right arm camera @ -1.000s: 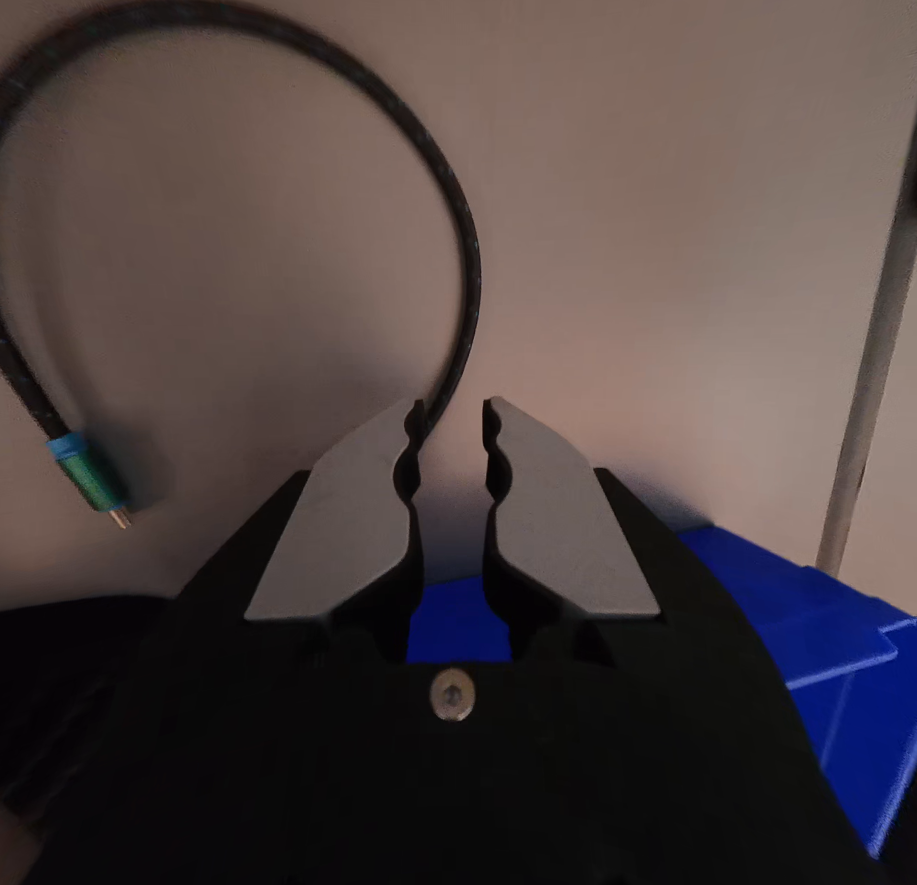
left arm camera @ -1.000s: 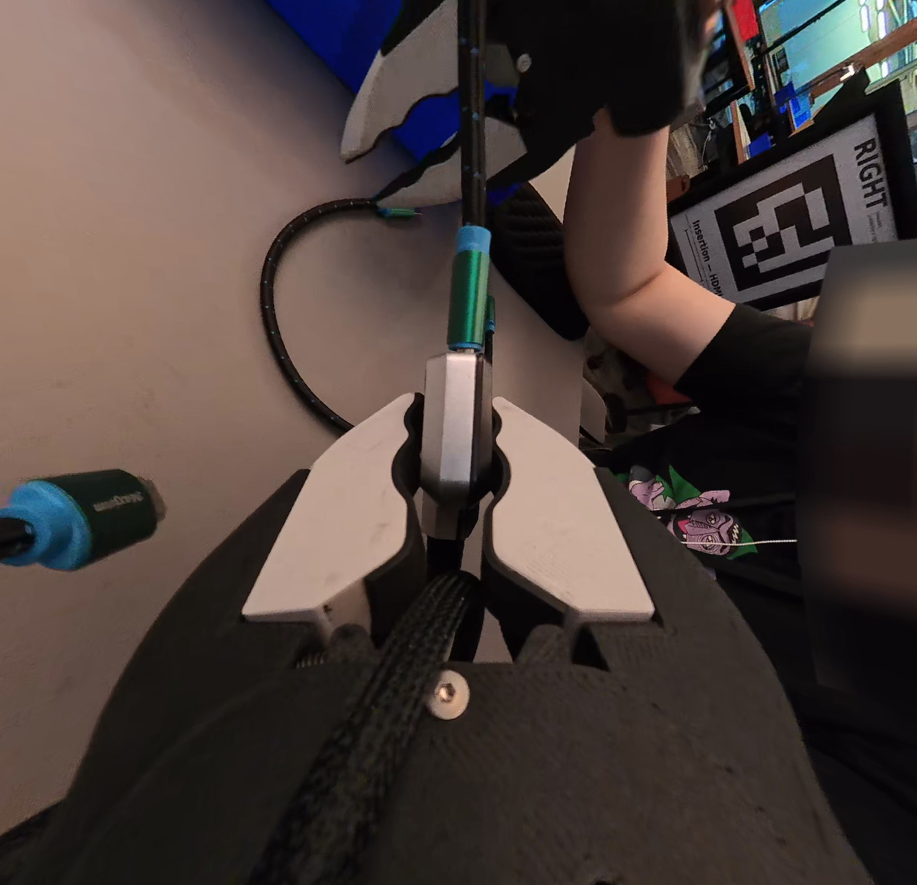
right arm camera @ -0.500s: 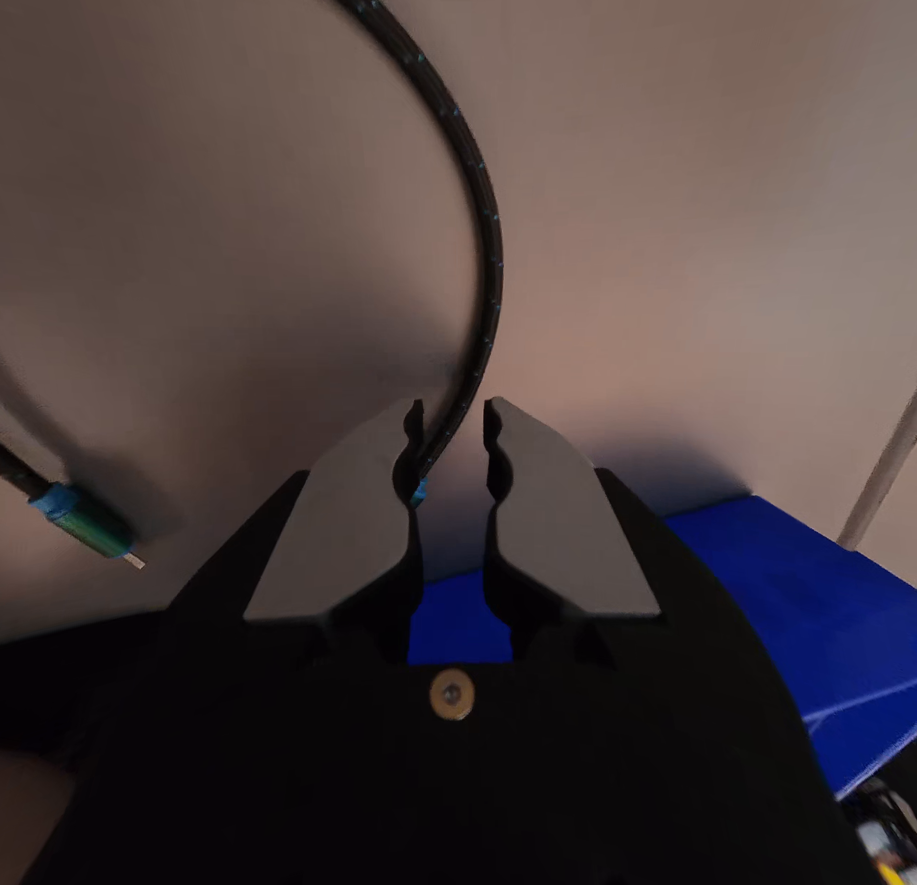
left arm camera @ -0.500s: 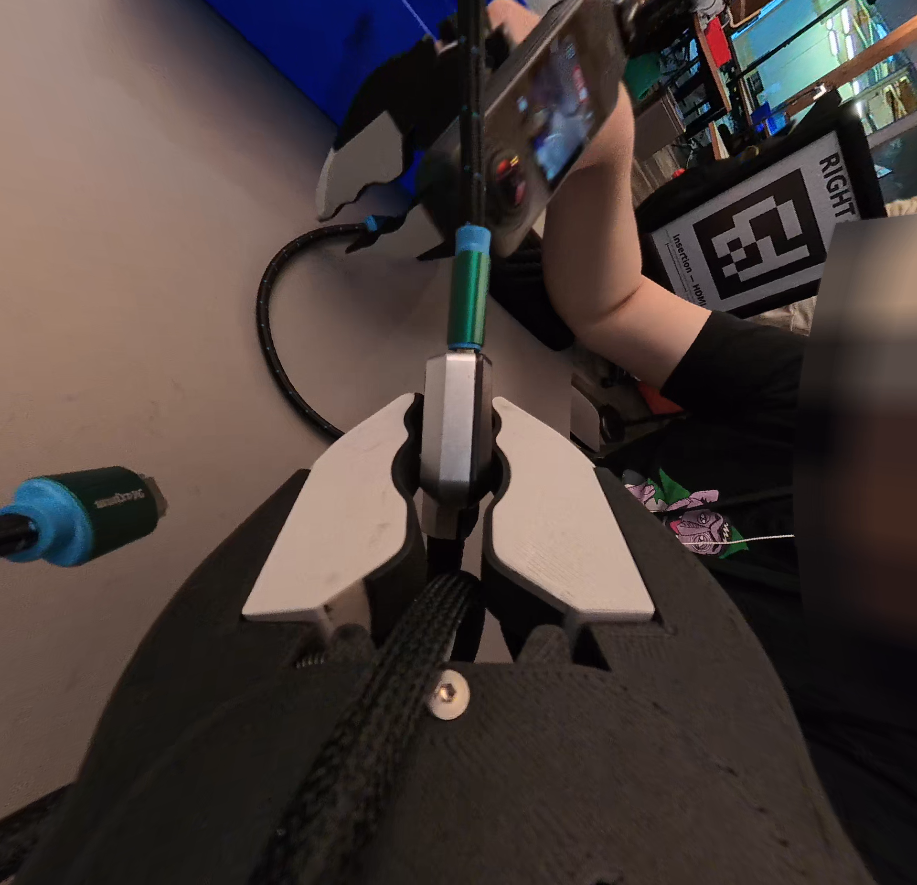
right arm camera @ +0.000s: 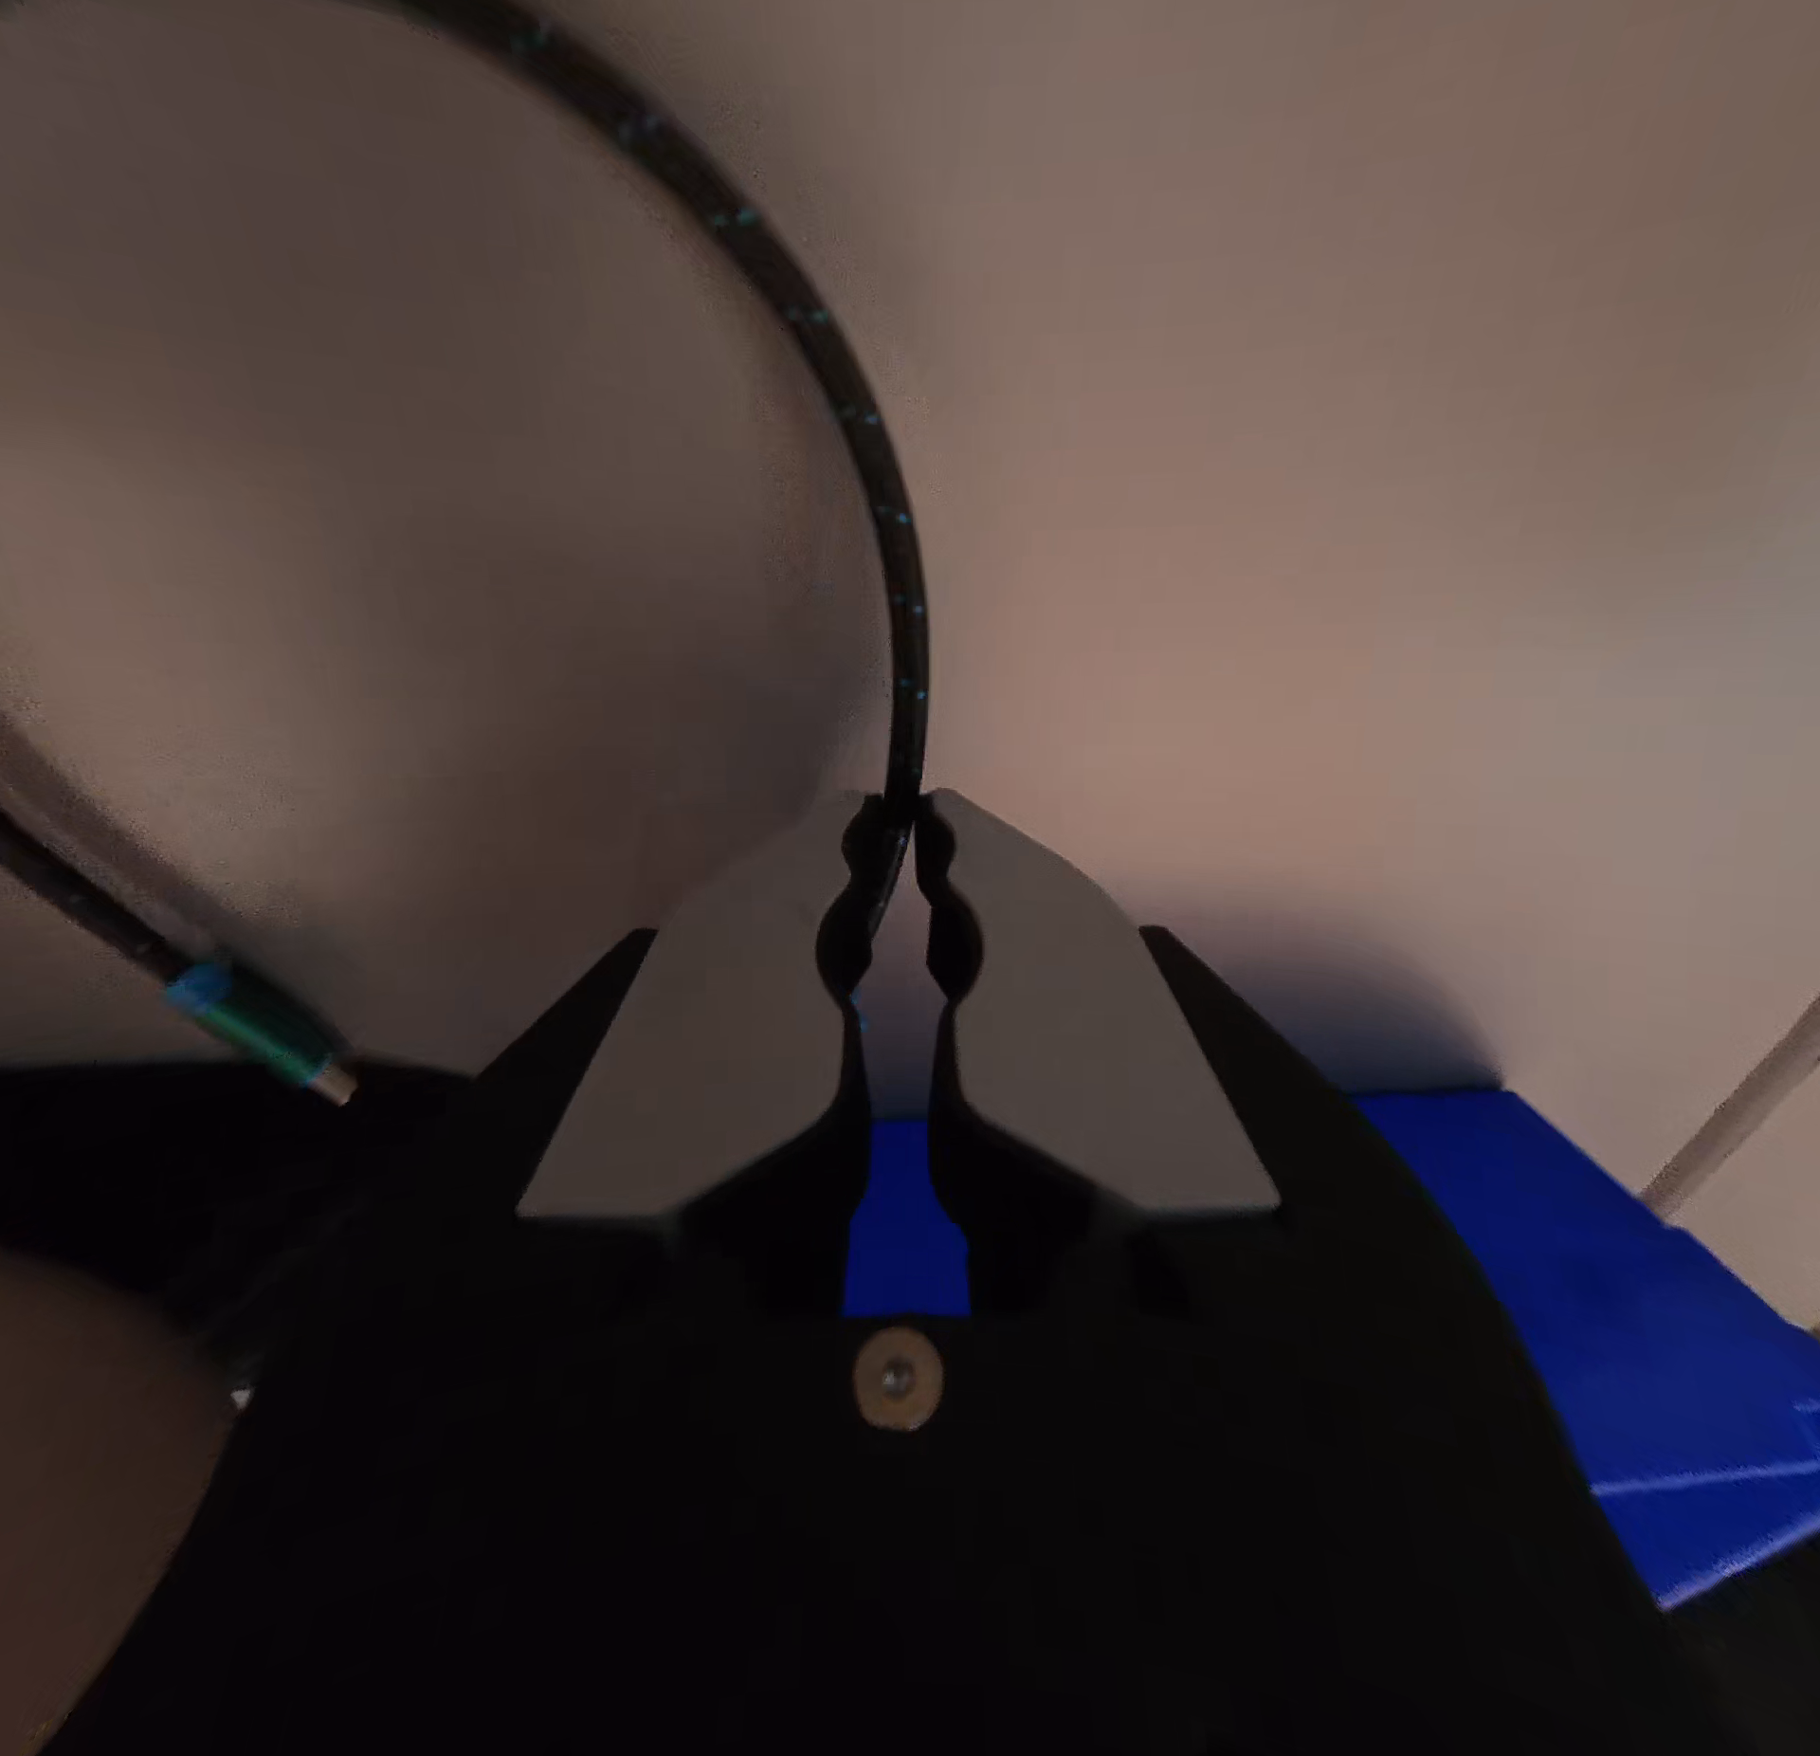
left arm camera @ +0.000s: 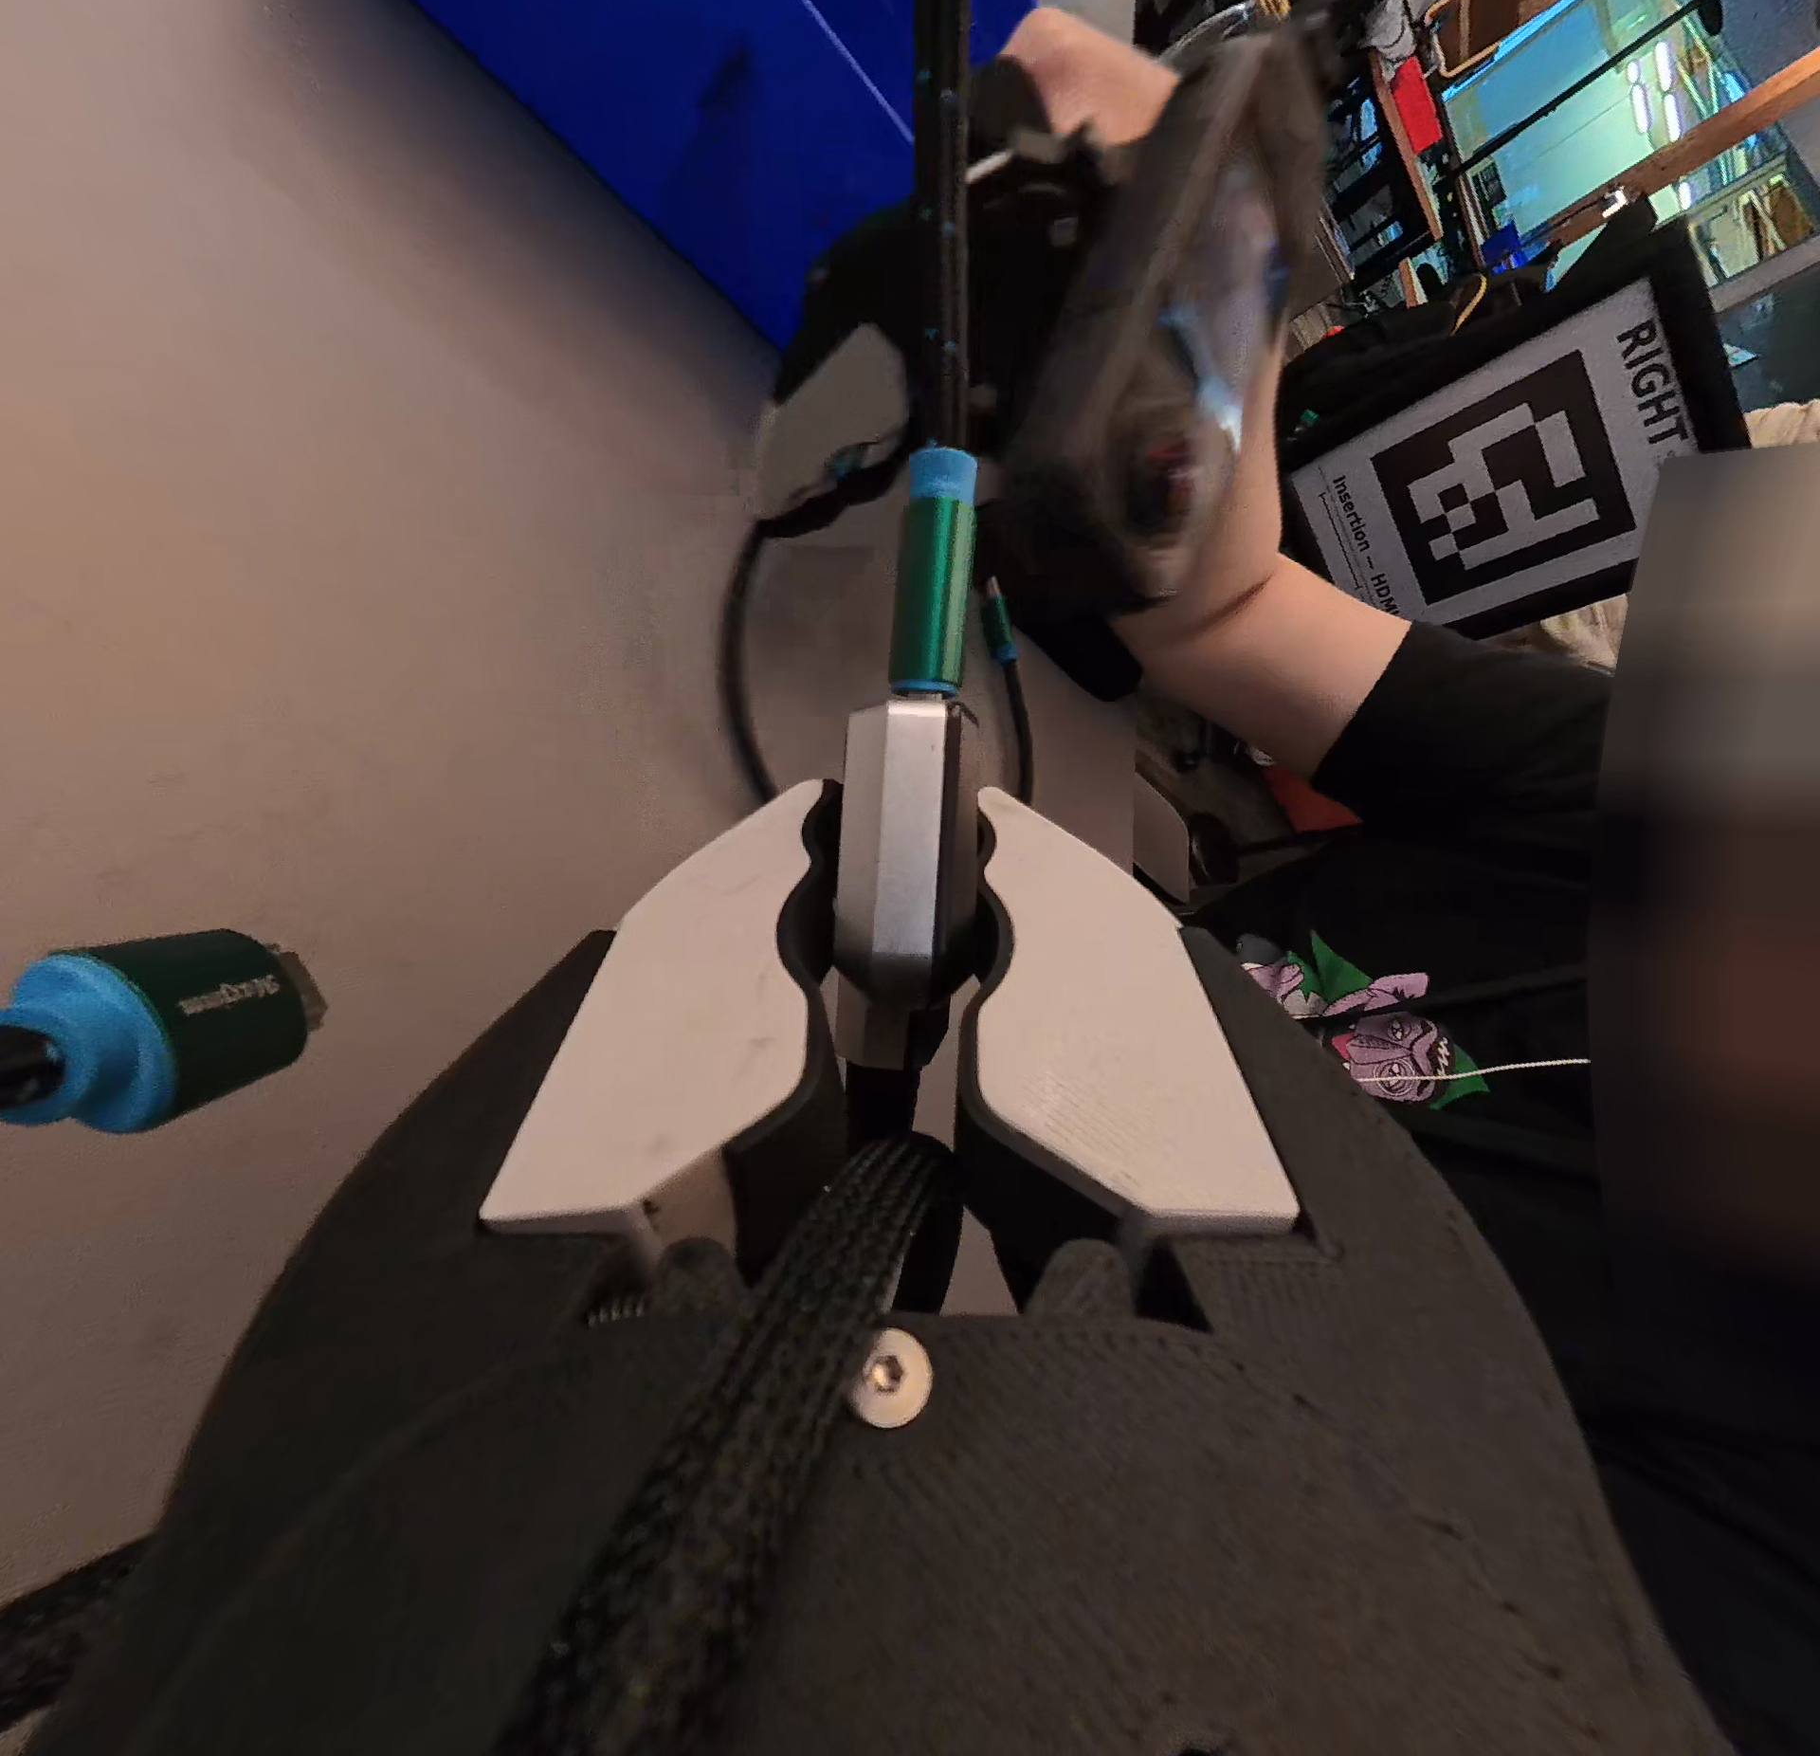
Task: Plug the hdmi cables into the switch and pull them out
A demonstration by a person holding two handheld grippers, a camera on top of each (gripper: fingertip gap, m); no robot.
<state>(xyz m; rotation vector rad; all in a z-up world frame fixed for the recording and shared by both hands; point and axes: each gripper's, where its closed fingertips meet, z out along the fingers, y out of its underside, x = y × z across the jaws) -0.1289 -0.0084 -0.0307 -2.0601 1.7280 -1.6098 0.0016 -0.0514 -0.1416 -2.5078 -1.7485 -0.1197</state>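
Note:
In the left wrist view my left gripper (left arm camera: 901, 802) is shut on the silver HDMI switch (left arm camera: 891, 871), held edge-on. A green plug with a blue collar (left arm camera: 931, 596) sits in the switch's far end, and its cable runs straight up. The switch's own braided lead (left arm camera: 788, 1315) runs back over the gripper body. A second green plug (left arm camera: 187, 1014) hangs loose at the left. My right gripper (right arm camera: 898, 807) is shut at its tips on a black braided cable (right arm camera: 867, 448) that loops left to a green plug (right arm camera: 261, 1034). The right gripper also shows beyond the switch in the left wrist view (left arm camera: 837, 428).
A blue bin (left arm camera: 689, 64) stands at the back of the beige tabletop (left arm camera: 345, 527) and shows in the right wrist view (right arm camera: 1576, 1265). A person's forearm (left arm camera: 1270, 645) and a board with a black-and-white marker (left arm camera: 1477, 487) are to the right. One gripper's finger ends stand about 20 cm off the other's. The green plug (right arm camera: 261, 1034) is closer to my right gripper, around 15 cm from its tips; the left tips are 30 cm off.
My right gripper has closed its fingers onto the black braided cable, which earlier lay loose between them. My left gripper still holds the switch with the plug in it.

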